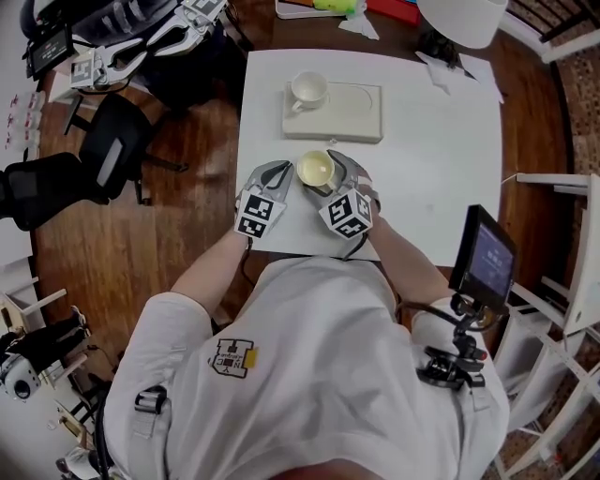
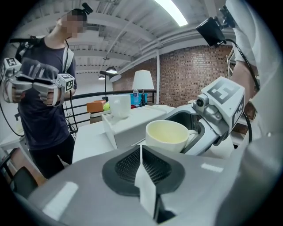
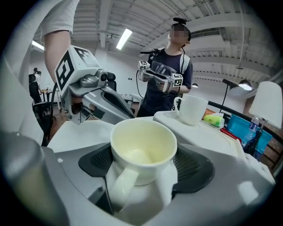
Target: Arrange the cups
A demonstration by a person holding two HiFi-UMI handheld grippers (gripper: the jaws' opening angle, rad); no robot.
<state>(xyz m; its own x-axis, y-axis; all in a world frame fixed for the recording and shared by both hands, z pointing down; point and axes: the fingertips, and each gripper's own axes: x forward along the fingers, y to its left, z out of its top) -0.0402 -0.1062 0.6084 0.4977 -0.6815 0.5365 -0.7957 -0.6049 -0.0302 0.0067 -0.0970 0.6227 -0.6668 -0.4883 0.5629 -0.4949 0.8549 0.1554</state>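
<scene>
A pale yellow cup (image 1: 316,170) stands on the white table (image 1: 431,159) near its front edge, handle toward me. My right gripper (image 1: 323,173) is open around it, one pad on each side of the bowl (image 3: 142,150), with no firm press that I can see. My left gripper (image 1: 279,172) is shut and empty, just left of that cup (image 2: 167,136). Beyond it lies a cream tray (image 1: 361,117) with a white cup (image 1: 308,90) in its left hollow; the right hollow holds nothing.
Another person (image 3: 168,75) with grippers stands past the table's far side. A screen on a stand (image 1: 487,253) is at my right, black chairs (image 1: 112,150) are at the left, and a white lamp (image 1: 464,19) and coloured items sit at the back edge.
</scene>
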